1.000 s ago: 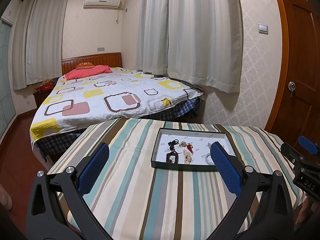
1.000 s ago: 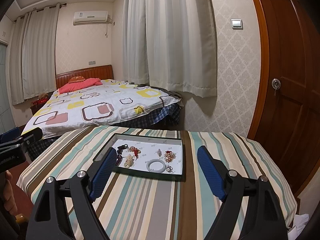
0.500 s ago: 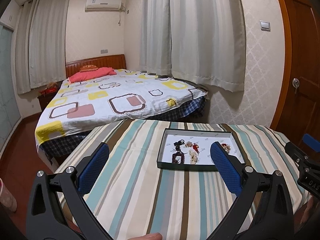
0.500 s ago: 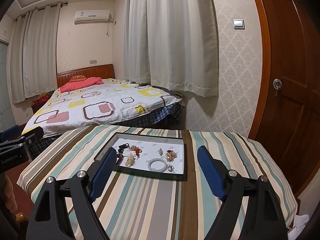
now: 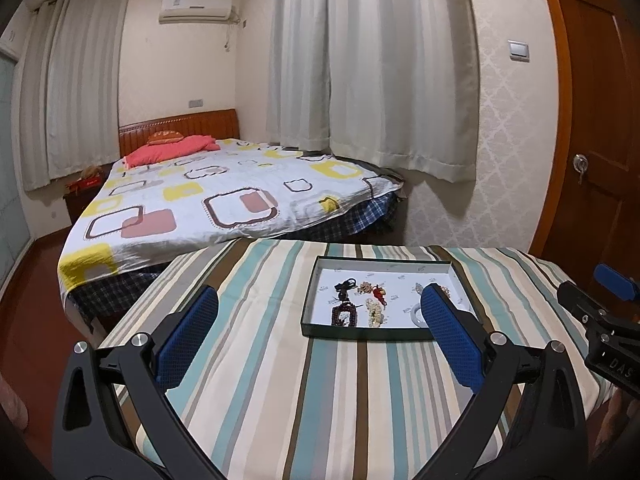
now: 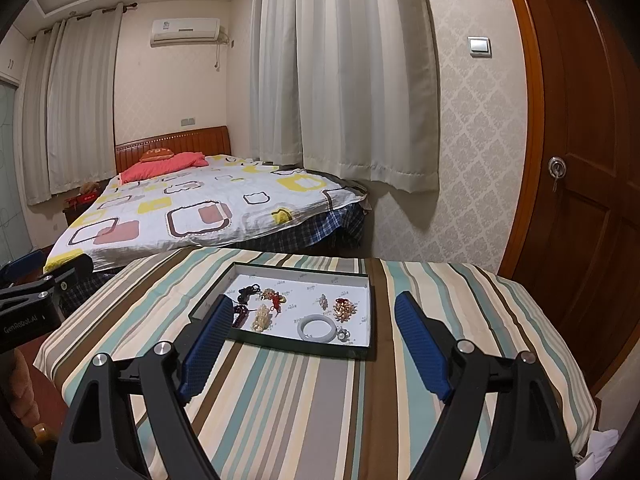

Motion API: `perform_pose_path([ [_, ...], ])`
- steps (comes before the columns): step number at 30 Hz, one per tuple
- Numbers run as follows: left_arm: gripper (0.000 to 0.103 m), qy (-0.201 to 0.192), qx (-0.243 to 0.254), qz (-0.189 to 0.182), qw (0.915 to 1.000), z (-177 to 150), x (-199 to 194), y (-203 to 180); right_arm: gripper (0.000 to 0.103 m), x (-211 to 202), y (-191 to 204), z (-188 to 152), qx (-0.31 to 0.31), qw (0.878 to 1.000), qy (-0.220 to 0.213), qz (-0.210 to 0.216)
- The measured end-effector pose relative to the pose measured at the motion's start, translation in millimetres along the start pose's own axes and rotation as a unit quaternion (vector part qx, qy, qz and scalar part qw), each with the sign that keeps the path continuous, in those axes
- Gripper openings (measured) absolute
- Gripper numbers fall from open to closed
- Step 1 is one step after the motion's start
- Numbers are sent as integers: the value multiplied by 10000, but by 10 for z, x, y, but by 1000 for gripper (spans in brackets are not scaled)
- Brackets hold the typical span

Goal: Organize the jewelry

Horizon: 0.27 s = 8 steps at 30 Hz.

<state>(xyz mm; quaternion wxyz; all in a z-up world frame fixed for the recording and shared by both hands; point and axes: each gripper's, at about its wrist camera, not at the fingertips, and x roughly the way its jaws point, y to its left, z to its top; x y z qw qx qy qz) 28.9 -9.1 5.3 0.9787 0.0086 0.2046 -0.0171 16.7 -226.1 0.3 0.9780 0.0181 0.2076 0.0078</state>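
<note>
A shallow dark-rimmed tray (image 5: 360,332) with a white floor sits on the striped tablecloth; it also shows in the right wrist view (image 6: 280,346). In it lie a dark bead string (image 5: 343,314), a pale bead cluster (image 5: 375,312), a red charm (image 6: 275,303), a white bangle (image 6: 317,328), a gold-red brooch (image 6: 345,309) and a small ring (image 6: 342,335). My left gripper (image 5: 318,322) is open and empty, above the cloth in front of the tray. My right gripper (image 6: 314,330) is open and empty, just short of the tray's near rim.
The striped table (image 6: 304,400) drops off at its left, right and far edges. A bed (image 5: 224,200) stands beyond it. Curtains (image 6: 344,80) and a wooden door (image 6: 588,200) are on the right. The other gripper shows at each view's side (image 5: 600,320).
The left gripper has swung left and back, so the tray sits more to its right. The right gripper has edged slightly closer to the tray. Both stay open.
</note>
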Motion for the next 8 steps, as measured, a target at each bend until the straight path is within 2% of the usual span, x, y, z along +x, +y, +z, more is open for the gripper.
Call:
perform_pose_path([
  [5, 99, 133, -14, -125, 9998, -35, 148, 24, 80, 89, -16, -63, 42, 10000, 61, 8],
  [8, 99, 466, -230, -265, 9983, -93, 401, 120, 81, 213, -80, -116, 86, 9999, 101, -7],
])
